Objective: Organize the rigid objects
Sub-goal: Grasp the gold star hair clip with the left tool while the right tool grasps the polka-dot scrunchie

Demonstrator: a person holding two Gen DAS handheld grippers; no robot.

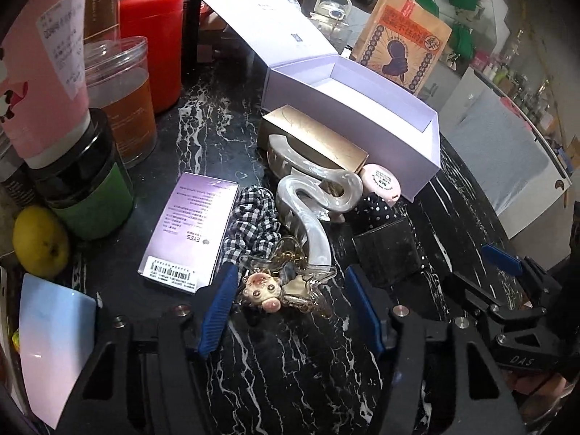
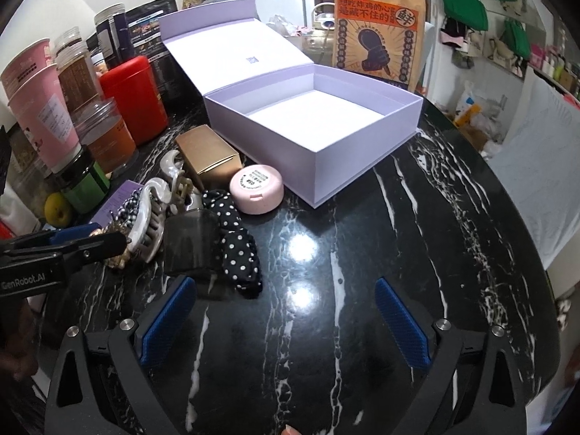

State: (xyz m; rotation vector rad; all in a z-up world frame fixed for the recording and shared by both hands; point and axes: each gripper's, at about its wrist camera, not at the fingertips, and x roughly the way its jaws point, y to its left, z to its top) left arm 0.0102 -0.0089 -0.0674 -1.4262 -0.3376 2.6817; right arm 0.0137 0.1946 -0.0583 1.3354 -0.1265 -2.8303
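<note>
An open lilac box (image 2: 326, 137) stands on the black marble table, empty, lid leaning back; it also shows in the left wrist view (image 1: 362, 108). Before it lie a gold carton (image 1: 315, 137), a pearly hair claw (image 1: 308, 203), a pink round compact (image 2: 256, 189), a purple EYES carton (image 1: 192, 228), a black cube (image 2: 190, 244) and a bear keychain (image 1: 261, 290). My left gripper (image 1: 290, 308) is open, its fingers either side of the keychain. My right gripper (image 2: 284, 322) is open and empty above bare table, right of the cube.
A checked scrunchie (image 1: 253, 224) and a dotted scrunchie (image 2: 235, 246) lie among the objects. Jars, pink cups (image 2: 47, 116), a red canister (image 2: 134, 98) and a lemon (image 1: 40, 241) crowd the left. A paper bag (image 2: 377, 32) stands behind the box.
</note>
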